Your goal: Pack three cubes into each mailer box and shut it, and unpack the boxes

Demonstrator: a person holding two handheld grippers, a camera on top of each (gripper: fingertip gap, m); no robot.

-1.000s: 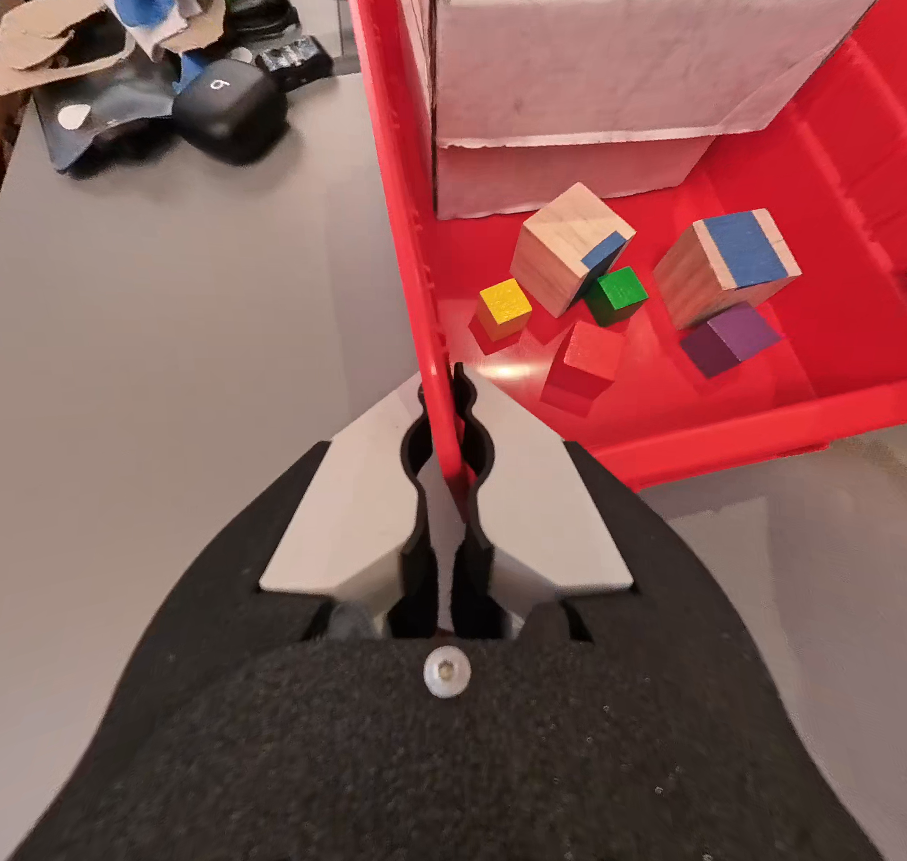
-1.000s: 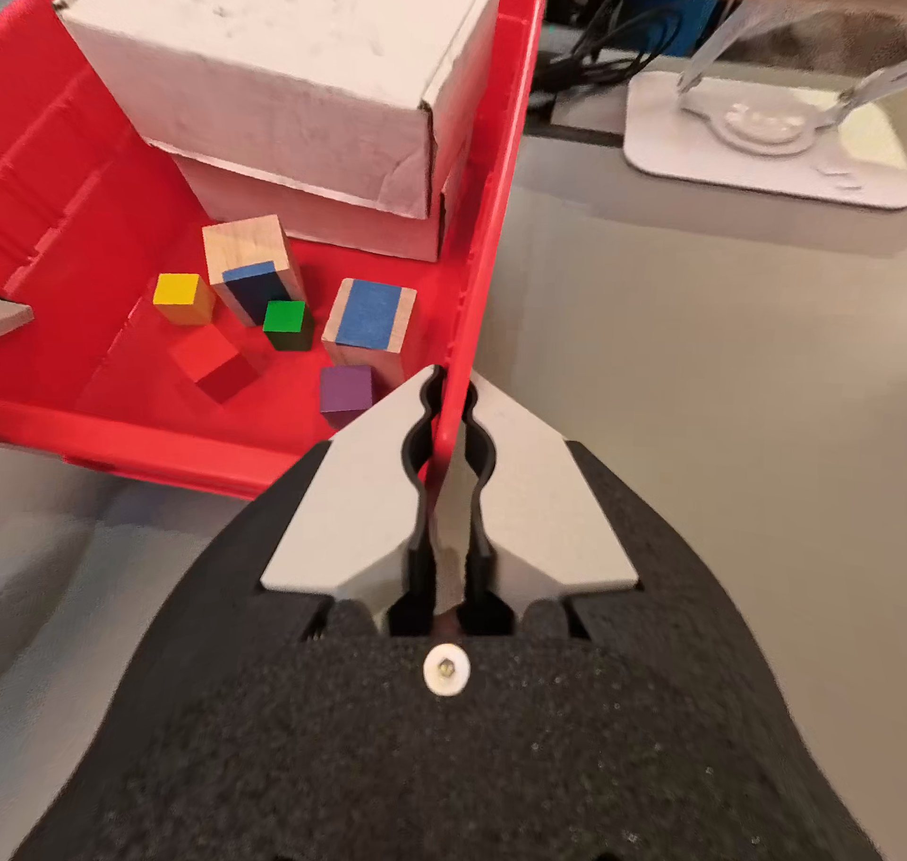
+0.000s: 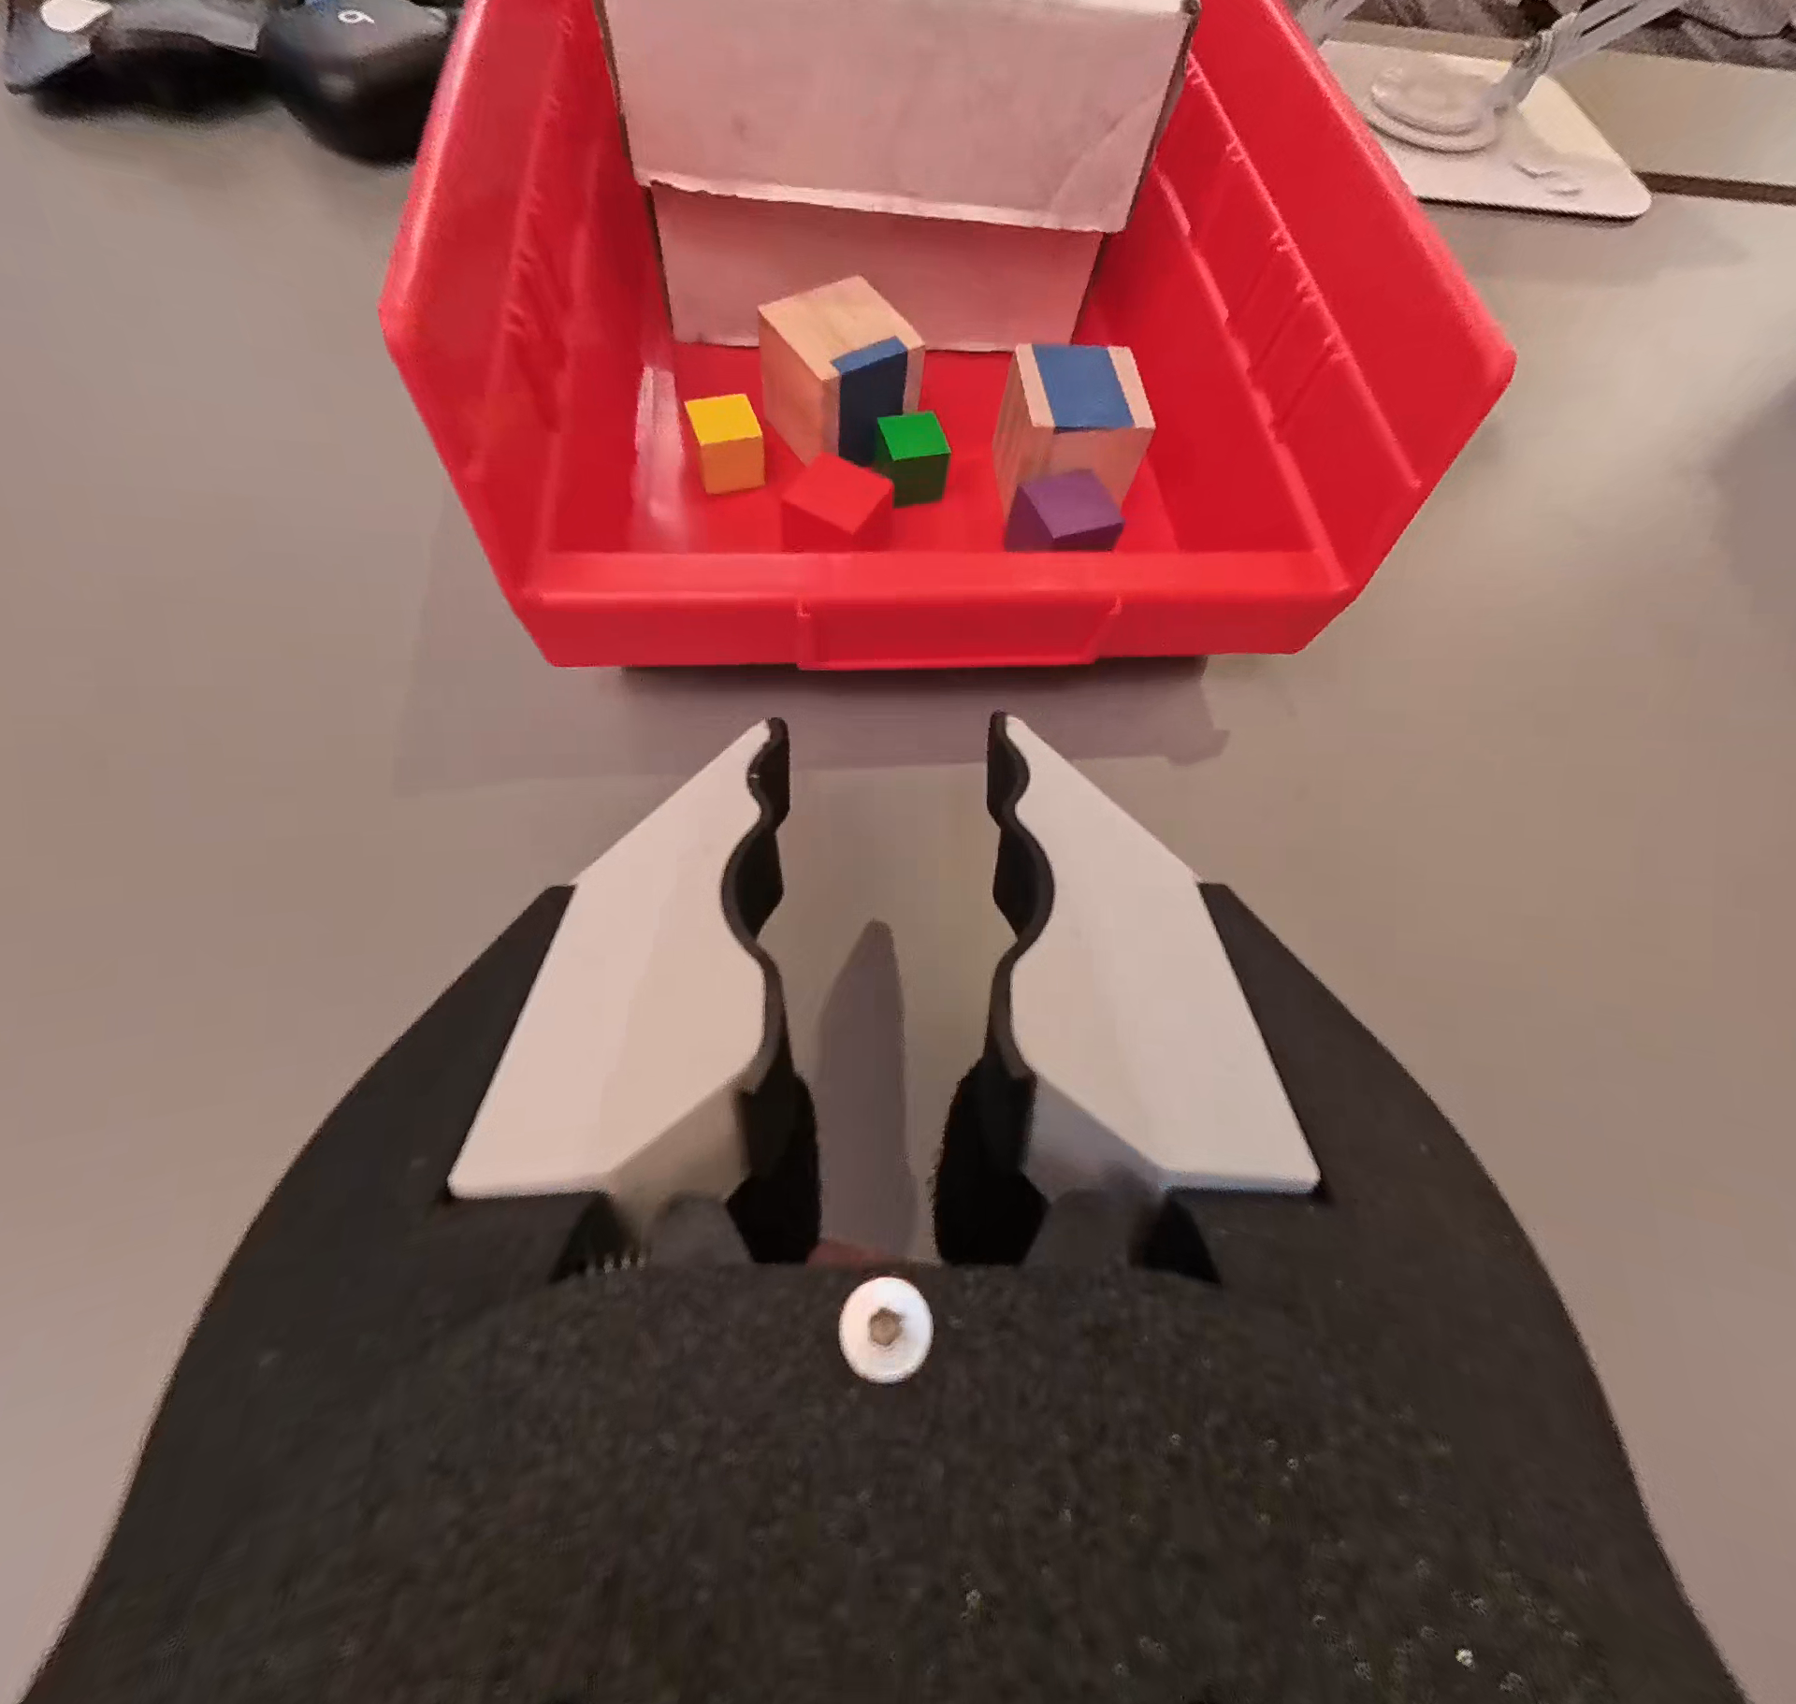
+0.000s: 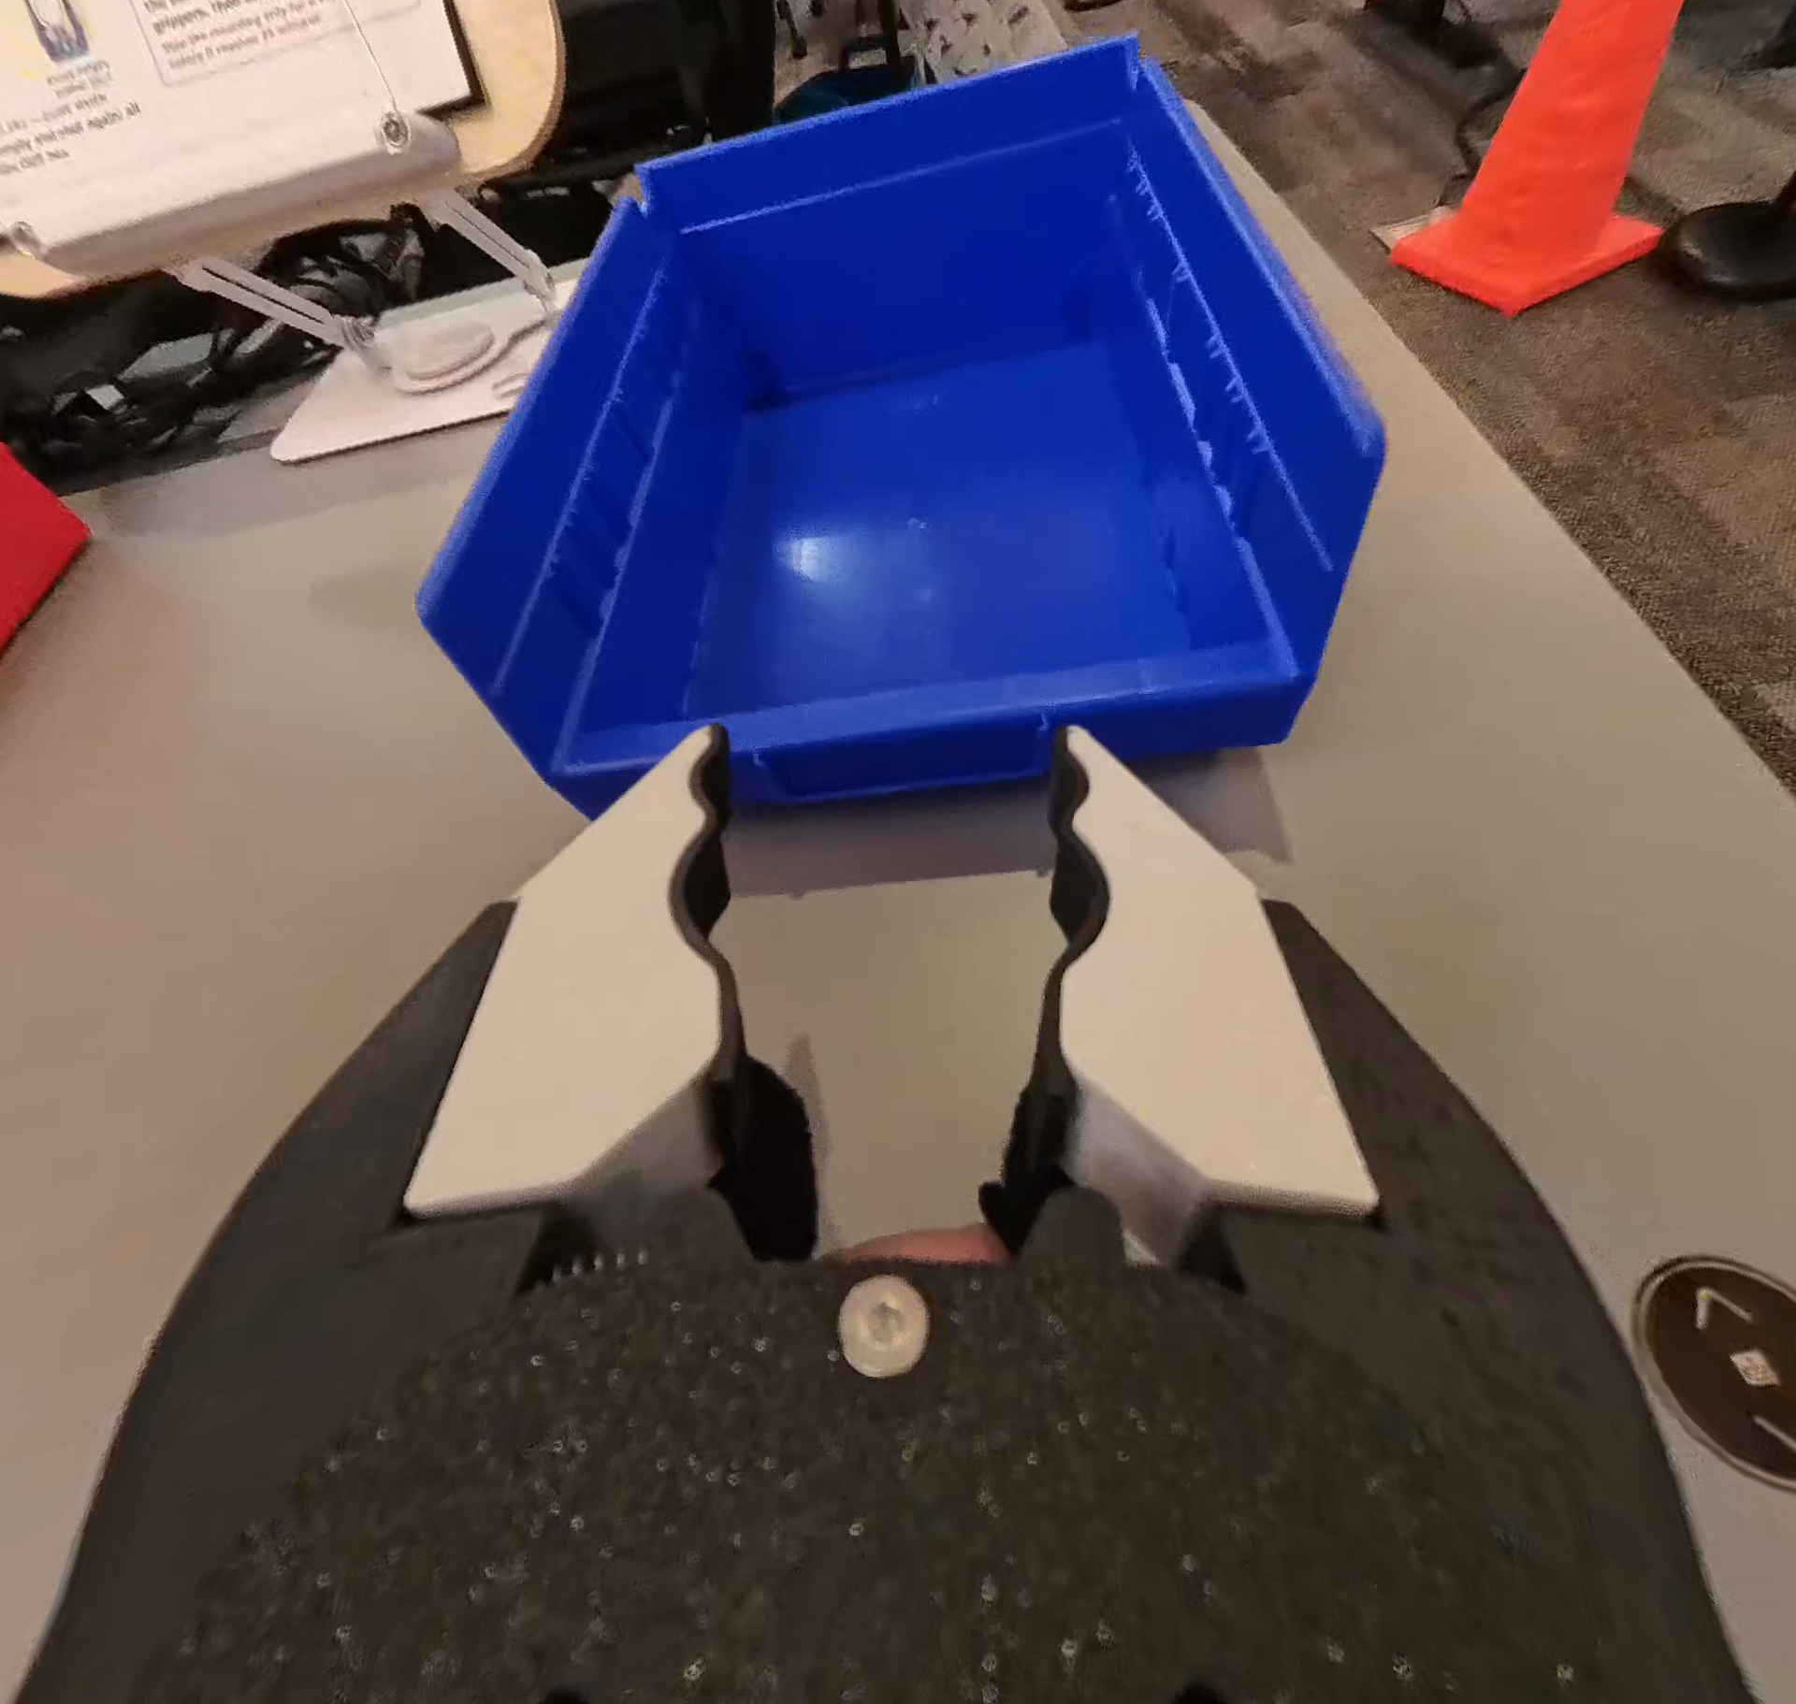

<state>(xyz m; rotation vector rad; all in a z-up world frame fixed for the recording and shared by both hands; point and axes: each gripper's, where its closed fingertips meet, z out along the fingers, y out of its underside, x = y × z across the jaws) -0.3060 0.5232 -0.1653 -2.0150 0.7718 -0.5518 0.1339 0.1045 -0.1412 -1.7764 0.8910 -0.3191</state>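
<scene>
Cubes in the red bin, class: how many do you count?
6, all before the stacked boxes: yellow, striped wooden, green, red, second striped wooden, purple. Boxes may hide more.

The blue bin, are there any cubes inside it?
No, the blue bin shows only its bare shiny floor, with nothing lying in it.

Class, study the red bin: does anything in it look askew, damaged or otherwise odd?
Yes. The upper mailer box sits crooked on the lower mailer box, overhanging it, and its lower right corner looks creased. The cubes lie scattered loose on the floor of the red bin, some turned at angles.
</scene>
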